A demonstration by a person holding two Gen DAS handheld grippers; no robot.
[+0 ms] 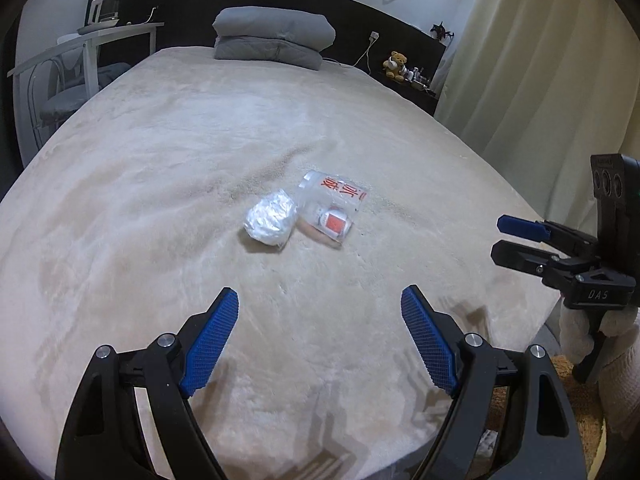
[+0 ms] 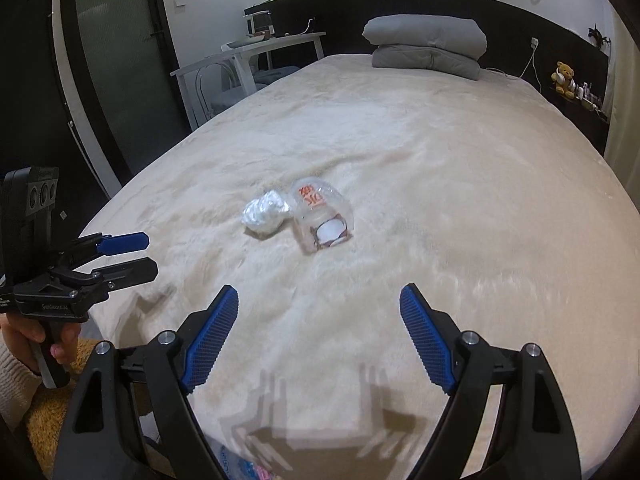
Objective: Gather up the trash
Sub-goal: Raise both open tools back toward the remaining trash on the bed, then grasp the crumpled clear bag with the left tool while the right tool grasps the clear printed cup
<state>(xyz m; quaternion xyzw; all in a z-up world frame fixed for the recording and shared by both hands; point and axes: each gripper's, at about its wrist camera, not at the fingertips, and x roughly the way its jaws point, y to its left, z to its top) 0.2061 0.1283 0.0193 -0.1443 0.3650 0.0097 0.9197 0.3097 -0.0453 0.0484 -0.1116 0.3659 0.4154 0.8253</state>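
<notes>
A crumpled white wrapper (image 1: 270, 218) lies on the cream bed (image 1: 160, 184), touching a clear plastic bag with red print (image 1: 330, 210) to its right. Both also show in the right wrist view, the wrapper (image 2: 266, 212) left of the bag (image 2: 322, 216). My left gripper (image 1: 320, 312) is open and empty, above the bed short of the trash; it also shows in the right wrist view (image 2: 140, 254). My right gripper (image 2: 319, 308) is open and empty, also short of the trash; it shows at the right edge of the left wrist view (image 1: 498, 240).
Folded grey bedding (image 1: 274, 36) lies at the head of the bed by a black headboard. A white desk (image 1: 86, 46) with a chair stands to the left. A teddy bear (image 1: 394, 65) sits on a right-hand shelf. A curtain (image 1: 540, 80) hangs at right.
</notes>
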